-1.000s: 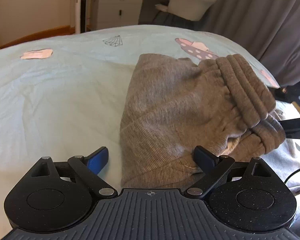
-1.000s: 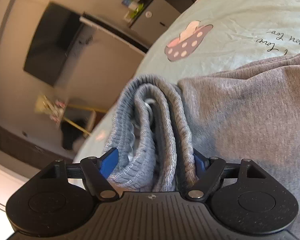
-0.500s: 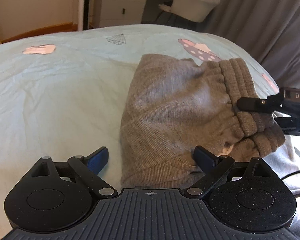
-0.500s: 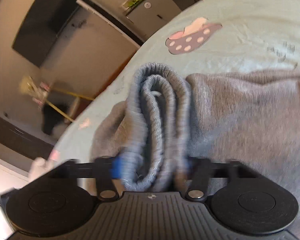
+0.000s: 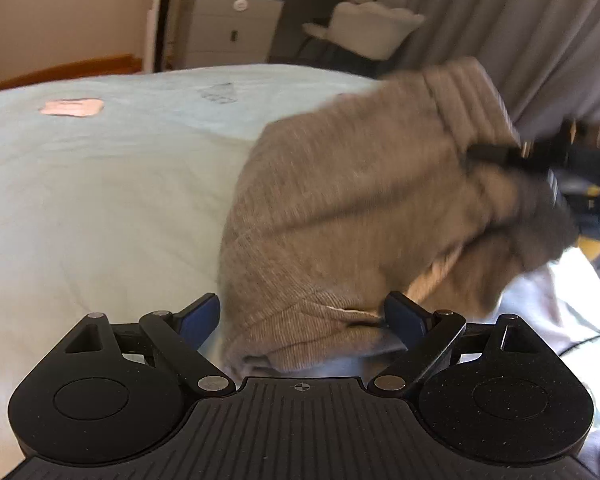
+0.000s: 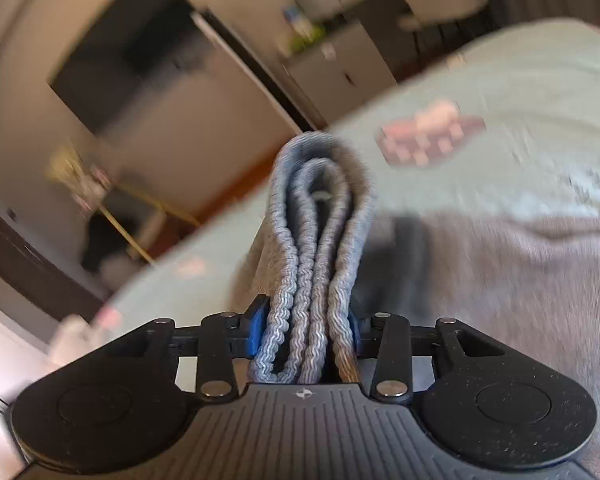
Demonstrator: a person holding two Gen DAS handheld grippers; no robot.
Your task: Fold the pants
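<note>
The grey ribbed pants (image 5: 356,200) lie partly folded on the pale blue bed sheet (image 5: 100,184). My left gripper (image 5: 300,316) is open, its blue-padded fingers on either side of the near hem of the pants. My right gripper (image 6: 304,328) is shut on the folded waistband (image 6: 320,220) and holds it raised off the bed; it shows blurred at the right of the left wrist view (image 5: 540,160). The rest of the pants hangs down to the right in the right wrist view (image 6: 500,280).
A grey drawer cabinet (image 5: 228,28) and a pale chair (image 5: 372,28) stand beyond the bed. Grey curtains (image 5: 540,20) hang at the right. A dark wall screen (image 6: 140,48) shows in the right wrist view. The sheet carries printed patches (image 5: 72,106).
My right gripper has closed tight on the waistband and lifted it up off the bed. The left gripper has stayed open at the near hem.
</note>
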